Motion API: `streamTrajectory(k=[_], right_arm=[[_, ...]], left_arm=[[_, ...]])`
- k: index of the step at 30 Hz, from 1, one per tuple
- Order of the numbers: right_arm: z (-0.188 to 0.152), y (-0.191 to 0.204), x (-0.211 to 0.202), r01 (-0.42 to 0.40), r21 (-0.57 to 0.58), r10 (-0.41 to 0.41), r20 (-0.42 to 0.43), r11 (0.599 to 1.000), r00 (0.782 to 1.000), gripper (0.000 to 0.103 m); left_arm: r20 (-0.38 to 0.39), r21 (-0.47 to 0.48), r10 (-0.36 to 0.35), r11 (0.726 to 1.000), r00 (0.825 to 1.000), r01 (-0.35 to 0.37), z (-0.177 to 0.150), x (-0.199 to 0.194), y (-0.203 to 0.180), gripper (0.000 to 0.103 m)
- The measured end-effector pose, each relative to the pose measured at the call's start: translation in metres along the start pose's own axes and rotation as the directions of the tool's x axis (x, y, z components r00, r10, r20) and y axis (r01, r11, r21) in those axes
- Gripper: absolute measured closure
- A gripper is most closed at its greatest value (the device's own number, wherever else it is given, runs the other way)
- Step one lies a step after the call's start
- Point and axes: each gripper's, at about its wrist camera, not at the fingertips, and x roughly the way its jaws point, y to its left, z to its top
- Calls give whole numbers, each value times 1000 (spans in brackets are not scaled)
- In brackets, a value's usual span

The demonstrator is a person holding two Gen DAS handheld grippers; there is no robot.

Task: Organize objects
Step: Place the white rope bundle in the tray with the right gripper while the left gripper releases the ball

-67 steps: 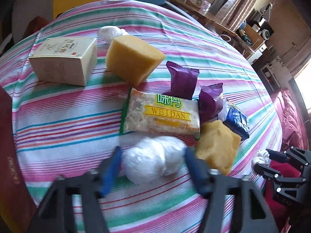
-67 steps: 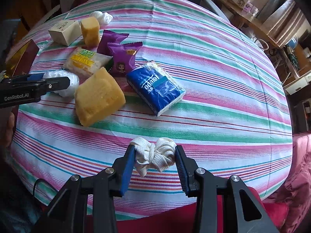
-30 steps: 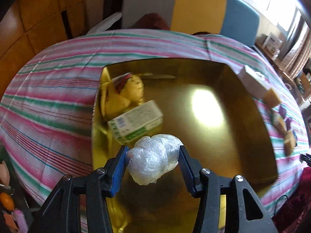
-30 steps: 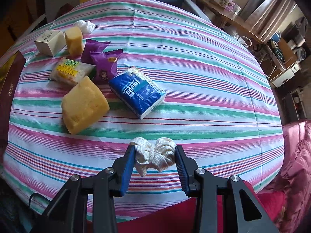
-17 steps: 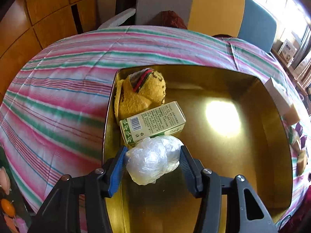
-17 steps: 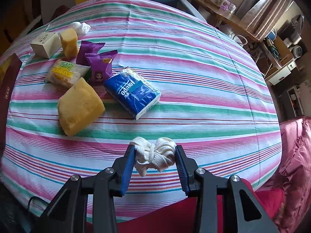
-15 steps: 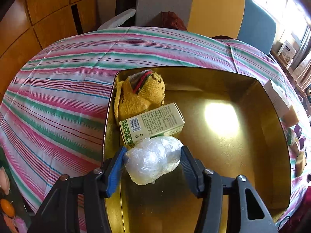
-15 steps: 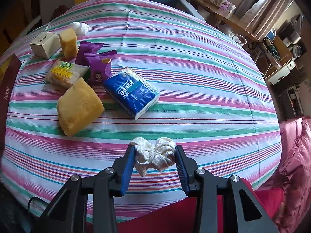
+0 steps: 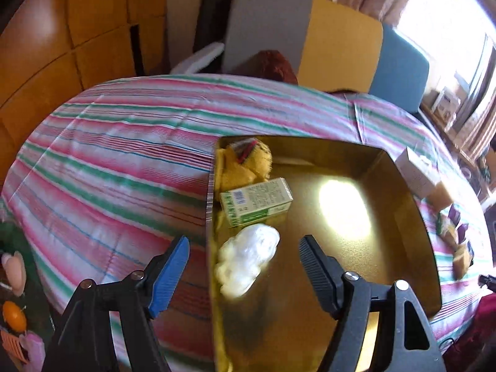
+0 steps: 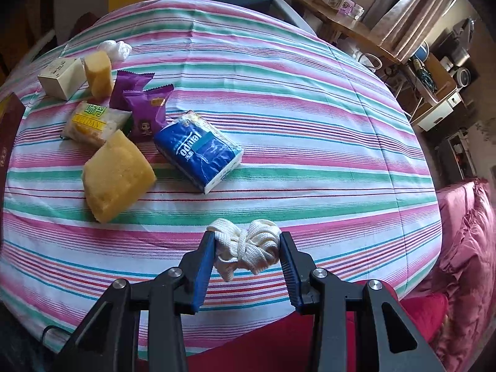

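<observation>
My left gripper (image 9: 243, 265) is open above the gold box (image 9: 400, 167). The white plastic-wrapped ball (image 9: 245, 257) lies loose inside the box, below a green-and-white carton (image 9: 257, 201) and a yellow cloth (image 9: 245, 164). My right gripper (image 10: 246, 255) is shut on a bundle of white rope (image 10: 246, 248), held over the near edge of the striped table (image 10: 310, 108). On the table lie a blue tissue pack (image 10: 198, 147), two yellow sponges (image 10: 116, 176), two purple snack packets (image 10: 147, 111), a Weidan snack bag (image 10: 90, 122) and a cream box (image 10: 60, 77).
A crumpled white plastic ball (image 10: 116, 49) sits at the table's far left. Chairs (image 9: 338, 40) stand behind the table. A pink cushion (image 10: 465, 248) is at the right. A wooden side table (image 10: 356, 28) with a box stands beyond.
My left gripper has opened and let go of the plastic-wrapped ball, which now lies in the gold box. The right gripper still holds the rope, unmoved.
</observation>
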Motion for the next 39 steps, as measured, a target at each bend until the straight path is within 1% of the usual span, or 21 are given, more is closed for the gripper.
streamTrajectory(k=[2,5,7,8,11,13,15,17,19,21,23,26,28,30,31,32,33,35,37,39], right_arm=[[1,8,-11,-49,5,49,25,999,998,62],[7,42,-41,-131,-55,136,97,990,986,62],[14,77,-66,-198,-127,216,152,972,964,61],[17,98,-79,-237,-174,267,176,956,948,61],[21,165,-112,-336,-314,408,202,888,890,61],[22,215,-127,-390,-408,493,184,825,850,61],[19,263,-135,-440,-480,562,140,759,815,61],[13,306,-138,-467,-540,603,97,700,792,61],[6,348,-139,-494,-593,636,40,636,771,61],[-4,390,-137,-501,-648,648,-15,574,761,61],[-16,427,-132,-491,-697,642,-57,523,764,61],[-26,474,-122,-481,-737,623,-105,474,775,61],[-31,498,-115,-472,-759,610,-128,447,782,61],[-34,514,-107,-461,-771,598,-133,438,790,59],[-35,518,-105,-466,-770,602,-136,435,787,57],[-35,522,-102,-470,-768,606,-137,434,783,57],[-35,524,-100,-479,-763,613,-140,434,777,56],[-33,523,-100,-505,-746,636,-142,435,759,51],[-32,518,-102,-525,-732,662,-136,434,737,43],[-31,513,-104,-522,-726,667,-117,448,736,39]], left_arm=[[20,-34,-4,999,1000,4,-4,-10,13,28],[24,-85,-14,996,1000,16,-12,-19,32,30],[13,-123,-24,992,1000,25,-20,-22,43,30],[9,-136,-28,990,1000,29,-23,-22,46,30],[-2,-164,-37,986,999,37,-35,-23,55,30],[-8,-176,-44,983,999,42,-41,-23,60,31],[-5,-178,-46,983,999,45,-46,-23,63,32],[1,-176,-49,983,999,49,-50,-26,66,35],[10,-175,-51,983,999,52,-53,-30,71,35],[15,-184,-54,981,998,56,-55,-33,75,35],[18,-196,-57,979,998,59,-57,-34,82,36],[15,-212,-64,975,998,66,-60,-34,87,36],[15,-219,-71,973,997,73,-61,-33,90,36],[21,-220,-74,972,997,77,-61,-34,90,36],[24,-219,-75,973,997,79,-62,-34,91,36],[28,-217,-76,973,997,80,-62,-34,91,36],[30,-215,-75,973,997,80,-62,-35,91,36],[30,-214,-77,973,997,82,-62,-35,91,36],[34,-208,-78,975,996,84,-62,-35,89,36],[34,-203,-78,976,996,83,-62,-35,87,36]])
